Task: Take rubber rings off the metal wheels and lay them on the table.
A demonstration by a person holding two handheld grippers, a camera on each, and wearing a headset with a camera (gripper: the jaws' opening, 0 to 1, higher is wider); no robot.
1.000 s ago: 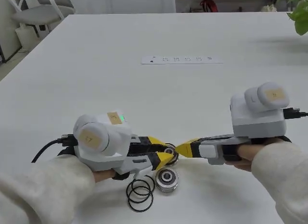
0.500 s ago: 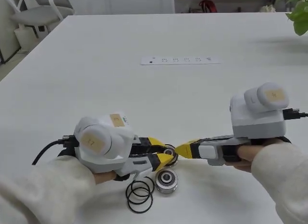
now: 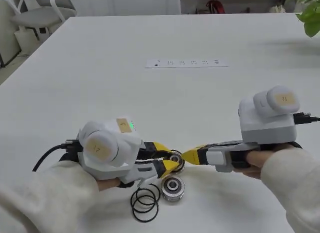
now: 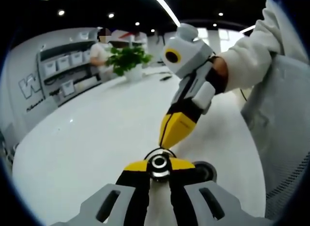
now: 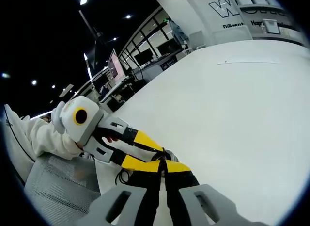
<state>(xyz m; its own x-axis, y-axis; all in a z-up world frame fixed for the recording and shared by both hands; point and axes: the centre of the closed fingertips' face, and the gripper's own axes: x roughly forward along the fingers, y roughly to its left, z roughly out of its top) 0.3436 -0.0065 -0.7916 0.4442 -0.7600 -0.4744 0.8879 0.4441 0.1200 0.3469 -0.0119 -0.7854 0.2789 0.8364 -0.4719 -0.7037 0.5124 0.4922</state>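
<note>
Left fingers point(image 4: 137, 166) clamped on metal wheel point(image 4: 159, 162), hub facing back along them, right fingers point(image 4: 177, 129) closed at its rim

A power strip point(image 3: 186, 63) lies on the white table point(image 3: 150, 108), a chair point(image 3: 42, 12) beyond it.

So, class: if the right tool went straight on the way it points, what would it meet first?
The metal wheel clamped in the left tool. The right tool has its tip right at the wheel's rim, apparently touching.
</note>
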